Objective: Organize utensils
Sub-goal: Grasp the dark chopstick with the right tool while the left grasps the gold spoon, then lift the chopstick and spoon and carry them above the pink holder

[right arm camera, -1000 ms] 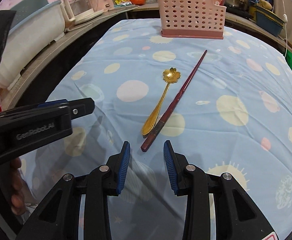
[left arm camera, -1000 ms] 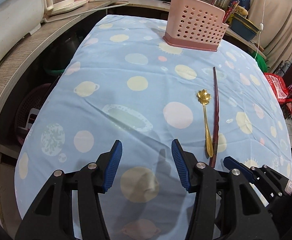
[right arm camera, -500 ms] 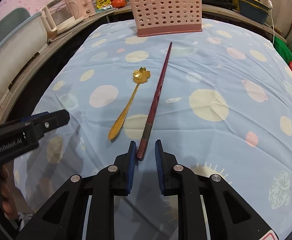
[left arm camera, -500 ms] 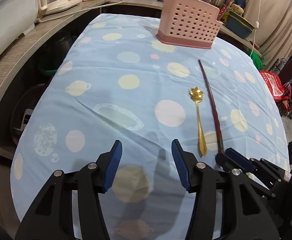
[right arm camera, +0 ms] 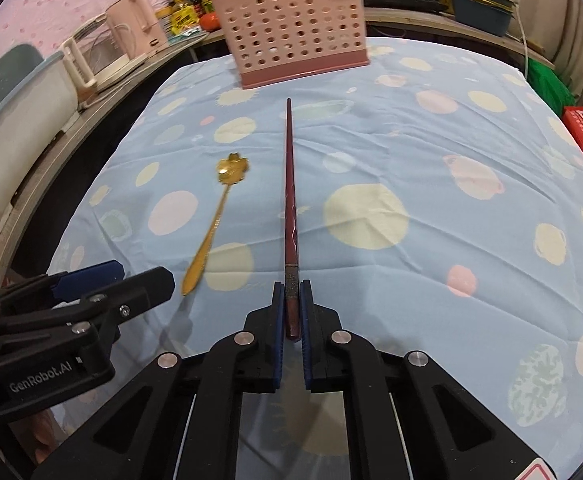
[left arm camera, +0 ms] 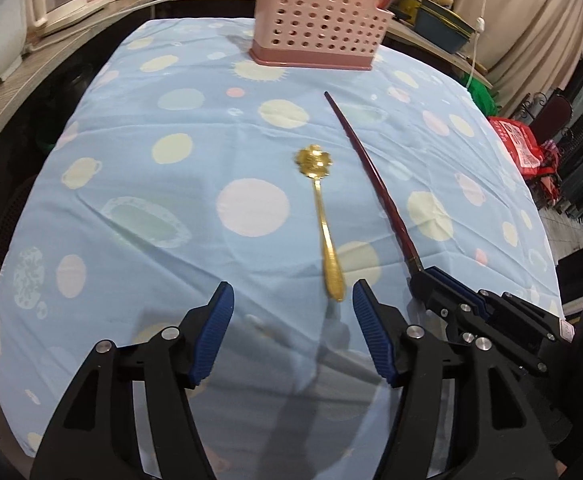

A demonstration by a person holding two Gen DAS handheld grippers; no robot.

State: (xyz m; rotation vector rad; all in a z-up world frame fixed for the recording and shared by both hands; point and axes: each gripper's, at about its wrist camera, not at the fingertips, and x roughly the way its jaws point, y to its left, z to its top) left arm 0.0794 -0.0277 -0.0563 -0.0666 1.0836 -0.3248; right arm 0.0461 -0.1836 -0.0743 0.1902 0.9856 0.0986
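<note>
Since a second ago, the right gripper [right arm camera: 290, 312] has closed on the near end of the dark red chopstick [right arm camera: 290, 200], pads pressing it, so lifting can follow. Jaws widening and empty, the left gripper [left arm camera: 293, 334] has neared the gold spoon [left arm camera: 323, 224]. Beyond, a pink holder [left arm camera: 319, 16] stands on the dotted blue cloth [left arm camera: 171, 200], cluttered counters behind.

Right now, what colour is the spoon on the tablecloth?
Gold, with a flower-shaped bowl; the spoon shows best in the right wrist view.
</note>
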